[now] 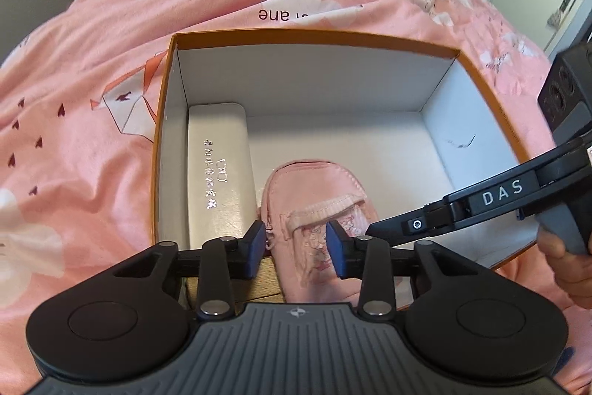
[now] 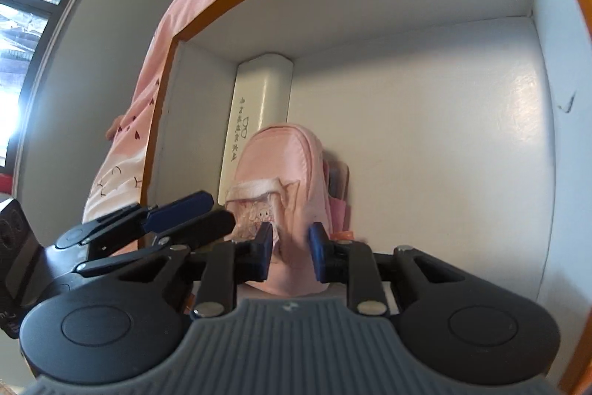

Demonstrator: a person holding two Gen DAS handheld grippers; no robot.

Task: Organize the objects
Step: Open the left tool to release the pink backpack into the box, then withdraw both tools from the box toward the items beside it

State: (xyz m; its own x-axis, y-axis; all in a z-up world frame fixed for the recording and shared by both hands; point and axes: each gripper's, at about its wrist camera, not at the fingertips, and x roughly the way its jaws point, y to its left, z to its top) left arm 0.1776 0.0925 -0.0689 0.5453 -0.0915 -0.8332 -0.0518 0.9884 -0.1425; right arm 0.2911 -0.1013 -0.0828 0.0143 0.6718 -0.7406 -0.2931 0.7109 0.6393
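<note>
The left gripper [image 1: 296,245] hangs over the near edge of the orange-rimmed box [image 1: 162,121], tilted down into it, its blue pads [image 1: 256,247] apart on either side of the pink pouch [image 1: 318,206]; from this view I cannot tell whether they touch the fabric. The right gripper [image 2: 290,256] reaches low into the same box from the right, close to the floor, and its pads [image 2: 264,252] are set narrowly around the pouch's near end, seemingly pinching the cloth, though actual contact is hard to confirm. A hand [image 1: 566,265] at the right edge of the left view holds that tool's handle, only partly in frame. The pouch lies on the white box floor near the front wall, just right of a white glasses case [image 1: 218,173] that runs along the left wall. The pouch's near end is hidden behind both tools. The box sits on a pink printed bedsheet [image 1: 92,62], whose lettering is cut off by the rim.
</note>
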